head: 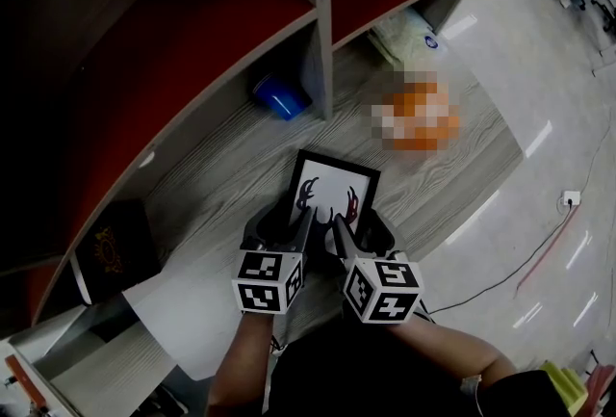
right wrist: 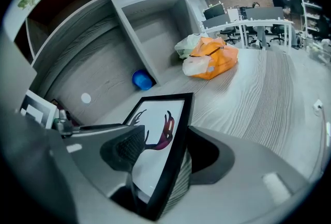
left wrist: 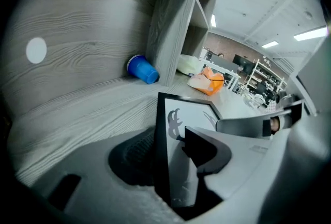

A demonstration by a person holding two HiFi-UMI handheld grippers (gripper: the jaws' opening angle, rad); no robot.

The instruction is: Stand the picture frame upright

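Note:
A black picture frame (head: 332, 189) with a white print of dark antler shapes lies on the grey wood-grain surface (head: 221, 174), its near edge toward me. My left gripper (head: 289, 224) is shut on the frame's near left corner. In the left gripper view the black frame edge (left wrist: 161, 135) sits between the two pads of the left gripper (left wrist: 163, 150). My right gripper (head: 351, 224) is shut on the near right corner. In the right gripper view the frame (right wrist: 155, 130) slants up out of the right gripper (right wrist: 165, 153), and a ribbed pad (right wrist: 182, 179) presses its back.
A blue cup (head: 281, 98) lies on its side against the upright shelf divider (head: 316, 20). An orange bag (right wrist: 212, 60) and a white bag (right wrist: 187, 44) sit beyond the frame. A dark box (head: 111, 251) stands at the left. A cable (head: 539, 251) crosses the floor at right.

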